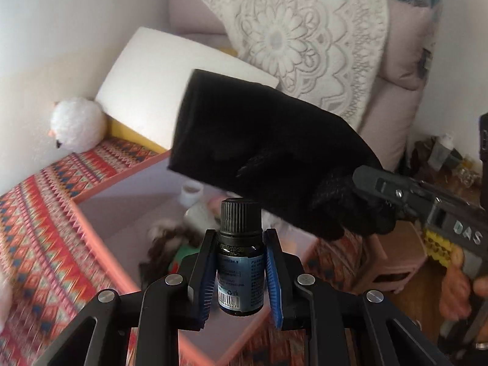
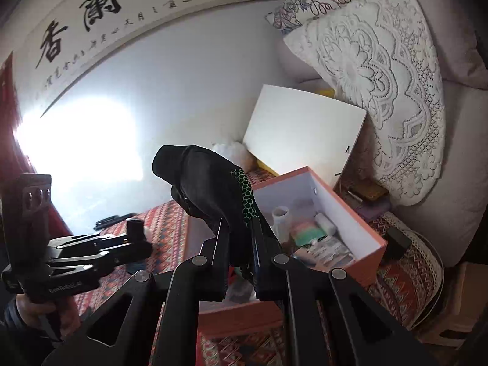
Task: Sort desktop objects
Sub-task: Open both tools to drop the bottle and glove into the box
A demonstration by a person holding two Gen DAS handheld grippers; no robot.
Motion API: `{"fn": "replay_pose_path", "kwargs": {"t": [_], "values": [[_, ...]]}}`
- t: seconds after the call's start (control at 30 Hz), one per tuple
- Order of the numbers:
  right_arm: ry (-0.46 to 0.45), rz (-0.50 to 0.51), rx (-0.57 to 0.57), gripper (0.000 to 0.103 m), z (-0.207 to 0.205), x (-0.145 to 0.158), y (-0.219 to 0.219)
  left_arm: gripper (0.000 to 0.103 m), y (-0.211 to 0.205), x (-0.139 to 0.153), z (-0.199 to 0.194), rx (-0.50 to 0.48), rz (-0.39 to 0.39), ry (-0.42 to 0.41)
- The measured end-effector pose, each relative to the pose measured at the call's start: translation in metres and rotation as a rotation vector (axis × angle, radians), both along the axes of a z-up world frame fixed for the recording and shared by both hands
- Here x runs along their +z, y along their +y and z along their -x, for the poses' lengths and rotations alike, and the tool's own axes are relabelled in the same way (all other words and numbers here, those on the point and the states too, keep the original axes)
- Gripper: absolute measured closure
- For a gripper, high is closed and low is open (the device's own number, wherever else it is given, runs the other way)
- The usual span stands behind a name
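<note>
Above the open salmon-pink cardboard box with its pale lilac lining (image 1: 100, 210), I had my left gripper (image 1: 241, 270) clamped on a small dark glass bottle with a ribbed black screw cap and a blue printed label (image 1: 240, 256); the blue pads pressed both flanks of the label and the bottle stood upright between them, cap uppermost, barcode near its base. From the right side my right gripper (image 2: 241, 262) came across holding a black knitted glove with a green honeycomb-patterned strip (image 2: 210, 192), its jaws drawn nearly together on the fabric, the cuff standing free and high over the box. In the left wrist view that glove (image 1: 262, 149) hung just above and behind the bottle's cap, apart from it. The box sat on a red, zigzag-patterned woven cloth (image 1: 39, 222) and held a white tube, a pastel striped piece and some flat packets toward its near corner (image 2: 308, 235); I could not identify them further. A white flat board (image 2: 302, 135) leaned beyond the box's far edge, with a fluffy white plush toy (image 1: 76, 128) at the cloth's far left edge by the wall, and a white lace-covered cushion (image 2: 387, 91) lay behind.
</note>
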State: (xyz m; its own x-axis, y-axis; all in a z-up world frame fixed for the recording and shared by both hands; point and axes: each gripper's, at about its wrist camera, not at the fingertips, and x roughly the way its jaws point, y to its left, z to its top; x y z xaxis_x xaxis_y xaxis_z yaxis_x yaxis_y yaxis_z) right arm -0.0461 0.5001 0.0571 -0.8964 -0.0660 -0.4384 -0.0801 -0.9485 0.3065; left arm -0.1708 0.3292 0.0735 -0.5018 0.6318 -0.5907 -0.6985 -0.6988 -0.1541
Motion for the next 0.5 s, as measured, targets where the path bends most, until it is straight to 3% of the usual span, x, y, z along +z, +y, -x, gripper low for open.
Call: {"fn": "replay_pose_path", "kwargs": {"t": [0.03,0.07,0.1,0.13,0.17,0.2,0.23,0.37,0.5], "values": [[-0.015,-0.003,-0.014,0.091,0.012,-0.004,0.006,0.062,0.004,-0.004,0.009,0.013,-0.008,-0.004],[-0.03,-0.005,-0.027,0.09,0.023,-0.009,0.011,0.03,0.007,-0.008,0.019,0.026,-0.016,-0.007],[-0.046,-0.008,-0.041,0.084,0.035,-0.013,0.017,0.01,0.011,-0.011,0.028,0.038,-0.024,-0.011],[-0.061,-0.01,-0.054,0.08,0.046,-0.018,0.023,0.01,0.015,-0.015,0.037,0.051,-0.032,-0.014],[-0.076,-0.013,-0.068,0.06,0.058,-0.022,0.029,0.01,0.015,-0.019,0.044,0.063,-0.038,-0.019],[-0.09,-0.015,-0.081,0.031,0.069,-0.027,0.034,0.01,0.007,-0.021,0.044,0.075,-0.039,-0.026],[-0.084,-0.005,-0.099,0.026,0.07,-0.03,0.036,0.01,-0.004,-0.023,0.044,0.086,-0.034,-0.031],[-0.05,0.037,-0.079,0.025,0.056,-0.038,0.023,0.01,-0.061,-0.03,0.029,0.186,-0.038,-0.034],[-0.045,0.051,0.004,0.025,0.036,-0.041,-0.016,0.01,-0.148,-0.039,-0.007,0.318,-0.052,-0.051]]}}
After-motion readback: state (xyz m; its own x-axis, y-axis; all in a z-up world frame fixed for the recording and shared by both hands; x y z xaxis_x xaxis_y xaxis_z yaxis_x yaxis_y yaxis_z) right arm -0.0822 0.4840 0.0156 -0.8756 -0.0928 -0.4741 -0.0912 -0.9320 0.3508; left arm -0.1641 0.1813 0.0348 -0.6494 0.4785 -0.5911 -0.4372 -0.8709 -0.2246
